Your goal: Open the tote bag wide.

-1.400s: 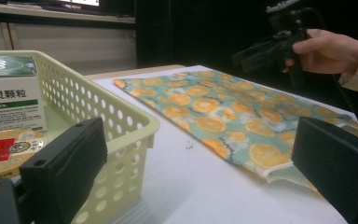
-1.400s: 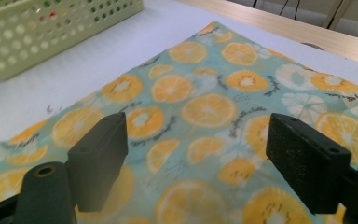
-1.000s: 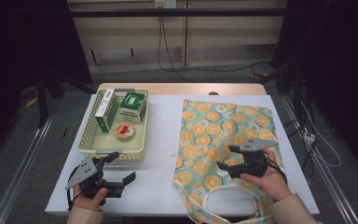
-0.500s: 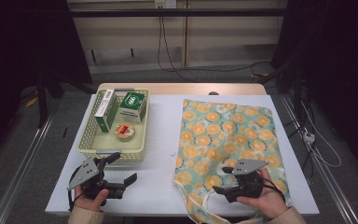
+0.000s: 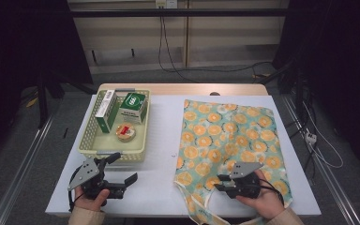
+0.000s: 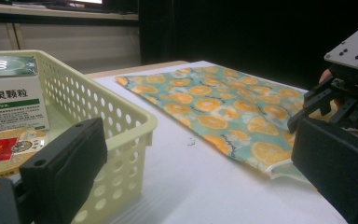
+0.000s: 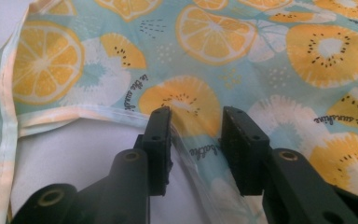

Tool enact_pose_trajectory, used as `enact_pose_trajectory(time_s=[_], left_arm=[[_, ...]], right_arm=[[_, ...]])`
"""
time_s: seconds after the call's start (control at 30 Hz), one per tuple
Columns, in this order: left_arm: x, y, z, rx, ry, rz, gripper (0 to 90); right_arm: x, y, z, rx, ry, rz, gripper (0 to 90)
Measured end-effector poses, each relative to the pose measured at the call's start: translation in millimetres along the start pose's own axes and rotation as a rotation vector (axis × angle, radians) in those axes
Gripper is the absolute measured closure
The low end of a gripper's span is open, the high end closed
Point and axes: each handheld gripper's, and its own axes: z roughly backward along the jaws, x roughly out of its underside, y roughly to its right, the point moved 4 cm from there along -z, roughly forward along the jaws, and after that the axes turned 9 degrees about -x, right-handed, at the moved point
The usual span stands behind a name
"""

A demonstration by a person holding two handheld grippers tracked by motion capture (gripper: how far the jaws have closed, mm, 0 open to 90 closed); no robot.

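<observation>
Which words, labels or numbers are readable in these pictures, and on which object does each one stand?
"冒灵颗粒": on the white front of the green and white box in the basket; the smaller print beneath is blurred.
"is the suns", uncertain: cursive on the fruit-print bag, repeated; partly cut off.
Round tin: red label, too blurred to read.
Tall box: print too small to read.
</observation>
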Motion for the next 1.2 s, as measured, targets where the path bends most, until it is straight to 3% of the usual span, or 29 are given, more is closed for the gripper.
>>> enact_pose_trajectory(time_s=[0.07, 0.3, 0.53, 0.73, 0.9, 0.93, 1.0, 1.03, 1.1, 1.2], left_arm=[[-0.2, 0.4, -0.1, 0.001, -0.001, -0.003, 3.0], [-0.1, 0.8, -1.6, 0.004, -0.005, -0.013, 3.0], [-0.3, 0.9, -0.9, 0.004, -0.003, -0.01, 3.0], [-0.7, 0.4, -0.4, 0.001, 0.001, -0.005, 3.0], [-0.6, 1.7, -0.2, 0.006, 0.0, -0.009, 3.0], [-0.3, 1.7, 0.0, 0.007, -0.001, -0.009, 3.0], [0.4, 1.7, 0.0, 0.008, -0.002, -0.004, 3.0], [0.5, 1.6, -0.1, 0.007, -0.002, -0.003, 3.0], [0.0, 1.3, 0.2, 0.006, -0.004, -0.007, 3.1], [-0.7, 2.2, 0.4, 0.006, 0.0, -0.004, 3.0]], right_arm=[[-0.8, 2.2, -0.8, -0.001, 0.009, -0.022, 72.5], [-3.7, 6.6, -4.1, -0.002, 0.023, -0.023, 89.4], [-10.1, 8.2, -8.6, 0.034, 0.008, -0.004, 90.0], [-16.3, 12.3, -10.8, 0.044, 0.042, -0.019, 90.0], [-22.2, 12.0, -6.4, -0.006, 0.053, -0.019, 90.0], [-21.4, 11.1, -4.1, -0.007, 0.057, -0.021, 87.1], [-16.4, 10.4, -0.7, 0.013, 0.063, -0.026, 70.9], [-12.9, 11.2, 0.6, 0.034, 0.057, -0.039, 67.1], [-6.5, 11.3, 4.1, 0.033, 0.049, -0.041, 64.6], [-3.3, 9.2, 13.2, 0.045, 0.06, -0.05, 51.9]])
